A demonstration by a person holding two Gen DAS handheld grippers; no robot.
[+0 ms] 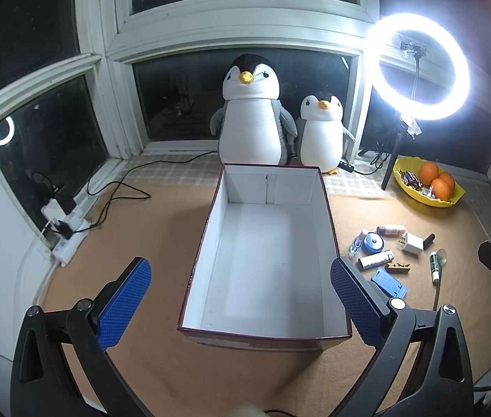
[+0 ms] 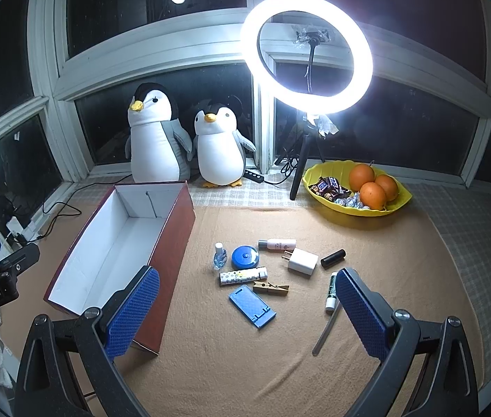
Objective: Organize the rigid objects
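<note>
An open red box (image 1: 329,208) with a white inside stands on the tan mat; it also shows in the right wrist view (image 2: 172,239). Nothing lies in it. Right of it lie several small items: a blue phone stand (image 2: 251,306), a wooden clothespin (image 2: 271,287), a white charger (image 2: 302,261), a blue round case (image 2: 244,256), a patterned tube (image 2: 243,275), a pink bottle (image 2: 277,244), a black cylinder (image 2: 333,258) and a glue stick (image 2: 331,291). My left gripper (image 1: 240,304) is open above the box's near end. My right gripper (image 2: 247,311) is open above the phone stand.
Two plush penguins (image 1: 250,114) sit behind the box. A ring light on a tripod (image 2: 306,48) and a yellow bowl (image 2: 398,205) of oranges and sweets stand at the back right. A power strip (image 1: 68,232) with cables lies at the left. A metal spoon (image 2: 327,330) lies by the glue stick.
</note>
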